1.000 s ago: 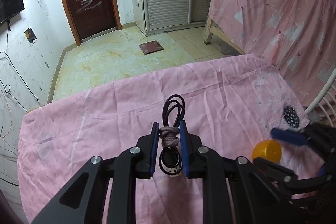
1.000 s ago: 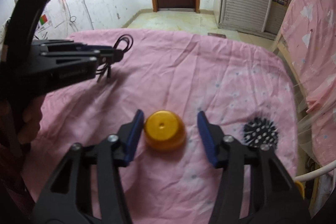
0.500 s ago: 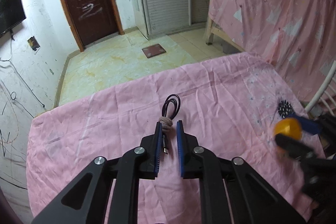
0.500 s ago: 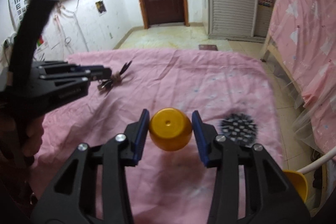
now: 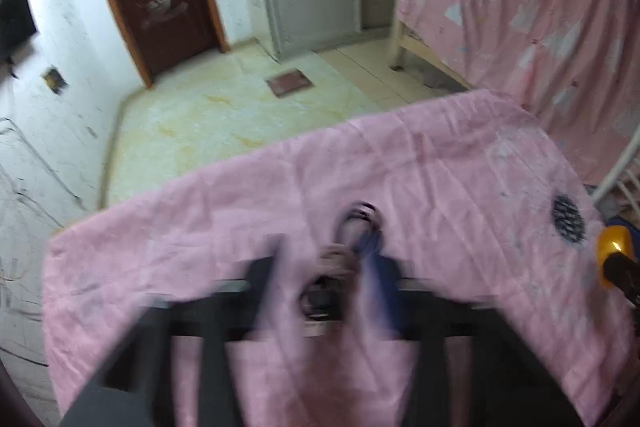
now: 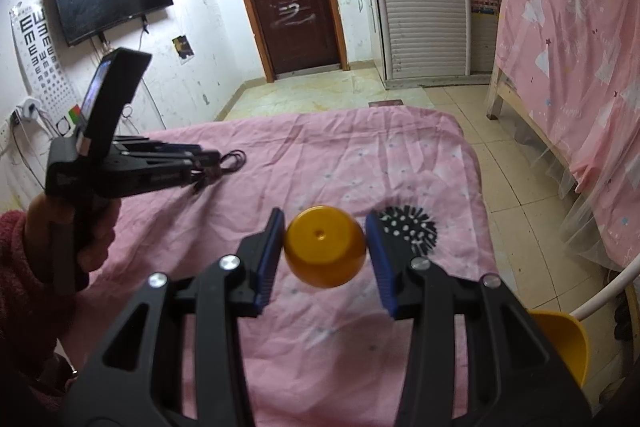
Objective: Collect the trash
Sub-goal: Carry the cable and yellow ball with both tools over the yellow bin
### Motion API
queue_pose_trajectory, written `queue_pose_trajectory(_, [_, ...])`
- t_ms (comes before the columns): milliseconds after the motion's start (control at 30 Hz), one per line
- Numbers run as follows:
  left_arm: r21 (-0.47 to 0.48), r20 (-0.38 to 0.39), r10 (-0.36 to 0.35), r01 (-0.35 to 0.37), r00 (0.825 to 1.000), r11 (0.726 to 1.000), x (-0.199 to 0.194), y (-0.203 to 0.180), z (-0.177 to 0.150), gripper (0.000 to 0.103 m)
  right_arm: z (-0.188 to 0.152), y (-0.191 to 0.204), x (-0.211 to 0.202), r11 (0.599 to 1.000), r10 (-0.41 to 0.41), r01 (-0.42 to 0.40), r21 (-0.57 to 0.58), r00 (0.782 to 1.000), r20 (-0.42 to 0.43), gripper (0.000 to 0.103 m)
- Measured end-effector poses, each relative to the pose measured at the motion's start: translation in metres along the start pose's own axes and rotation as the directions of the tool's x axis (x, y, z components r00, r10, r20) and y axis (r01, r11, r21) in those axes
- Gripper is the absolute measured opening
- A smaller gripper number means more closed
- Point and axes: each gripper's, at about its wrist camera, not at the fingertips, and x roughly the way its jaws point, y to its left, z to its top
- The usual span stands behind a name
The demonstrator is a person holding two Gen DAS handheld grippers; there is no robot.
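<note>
My right gripper [image 6: 325, 249] is shut on an orange ball-shaped object [image 6: 325, 251] and holds it above the pink sheet [image 6: 360, 155]. The object also shows in the left wrist view [image 5: 614, 253] at the right edge. My left gripper [image 5: 332, 271] is badly blurred; a coiled black cable [image 5: 358, 223] sits between its fingers. In the right wrist view the left gripper [image 6: 208, 163] is at the left with the cable [image 6: 232, 159] at its tips, just above the sheet.
A black spiky ball [image 6: 408, 227] lies on the sheet at the right, also in the left wrist view [image 5: 567, 219]. A yellow bin [image 6: 560, 339] stands at the bed's right edge beside a white rail [image 6: 612, 291]. Tiled floor [image 5: 248, 115] and a door lie beyond.
My right gripper closed on the orange object and lifted it off the sheet. My left gripper went from around the cable to a blurred, moving state with the cable still at its fingers.
</note>
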Motion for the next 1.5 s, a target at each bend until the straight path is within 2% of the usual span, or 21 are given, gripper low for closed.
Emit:
queue_pose_trajectory(67, [0.002, 0.029, 0.009, -0.009, 1.000, 1.000, -0.002, -0.002, -0.002, 0.084, -0.002, -0.004, -0.002, 1.000, 0.002, -0.002, 0.009, 1.000, 0.006, 0.040])
queue_pose_trajectory(133, [0.031, 0.017, 0.040, -0.041, 0.999, 0.999, 0.001, -0.006, -0.004, 0.084, -0.004, -0.009, -0.003, 1.000, 0.002, -0.002, 0.015, 1.000, 0.010, 0.040])
queue_pose_trajectory(167, [0.037, 0.006, 0.053, -0.053, 0.999, 0.998, 0.005, -0.007, -0.007, 0.080, -0.004, -0.011, -0.004, 1.000, 0.003, -0.003, 0.021, 1.000, 0.014, 0.040])
queue_pose_trajectory(200, [0.043, -0.006, 0.071, -0.071, 0.997, 0.997, 0.009, -0.009, -0.009, 0.070, -0.005, -0.014, -0.005, 1.000, 0.005, -0.006, 0.028, 1.000, 0.019, 0.040])
queue_pose_trajectory(233, [0.037, -0.011, 0.076, -0.075, 0.997, 0.996, 0.012, -0.010, -0.011, 0.069, -0.005, -0.016, -0.006, 0.999, 0.007, -0.008, 0.034, 1.000, 0.023, 0.040])
queue_pose_trajectory(267, [0.026, -0.006, 0.069, -0.068, 0.998, 0.997, 0.011, -0.009, -0.013, 0.061, -0.005, -0.019, -0.007, 0.999, 0.010, -0.011, 0.041, 1.000, 0.029, 0.040])
queue_pose_trajectory(300, [0.023, -0.007, 0.053, -0.053, 0.999, 0.998, 0.010, -0.010, -0.014, 0.048, -0.006, -0.021, -0.007, 0.999, 0.011, -0.012, 0.047, 0.999, 0.033, 0.040])
queue_pose_trajectory(333, [0.028, -0.005, 0.050, -0.049, 0.999, 0.998, 0.009, -0.011, -0.014, 0.043, -0.006, -0.022, -0.008, 0.999, 0.010, -0.012, 0.050, 0.999, 0.035, 0.040])
queue_pose_trajectory(400, [0.058, 0.008, 0.061, -0.061, 0.998, 0.996, 0.007, -0.019, -0.017, 0.018, -0.007, -0.026, -0.010, 0.998, 0.009, -0.012, 0.061, 0.999, 0.043, 0.040])
queue_pose_trajectory(533, [0.104, 0.028, 0.096, -0.099, 0.995, 0.990, 0.005, -0.035, -0.024, 0.014, -0.008, -0.036, -0.015, 0.997, 0.007, -0.012, 0.081, 0.998, 0.056, 0.040])
queue_pose_trajectory(700, [0.086, 0.056, 0.098, -0.103, 0.994, 0.991, -0.007, -0.045, -0.025, 0.012, -0.014, -0.049, -0.026, 0.994, -0.007, -0.001, 0.107, 0.997, 0.074, 0.040])
queue_pose_trajectory(900, [0.120, 0.116, 0.067, -0.081, 0.991, 0.989, -0.033, -0.075, -0.020, 0.012, -0.018, -0.068, -0.043, 0.989, -0.038, 0.023, 0.145, 0.994, 0.101, 0.040])
queue_pose_trajectory(1200, [0.119, 0.120, 0.021, -0.036, 0.993, 0.992, -0.051, -0.100, -0.008, 0.012, -0.028, -0.094, -0.065, 0.981, -0.070, 0.044, 0.188, 0.989, 0.131, 0.040])
queue_pose_trajectory(1500, [0.189, 0.160, -0.027, -0.003, 0.987, 0.982, -0.074, -0.143, -0.010, 0.012, -0.033, -0.112, -0.089, 0.972, -0.103, 0.062, 0.228, 0.979, 0.176, 0.040])
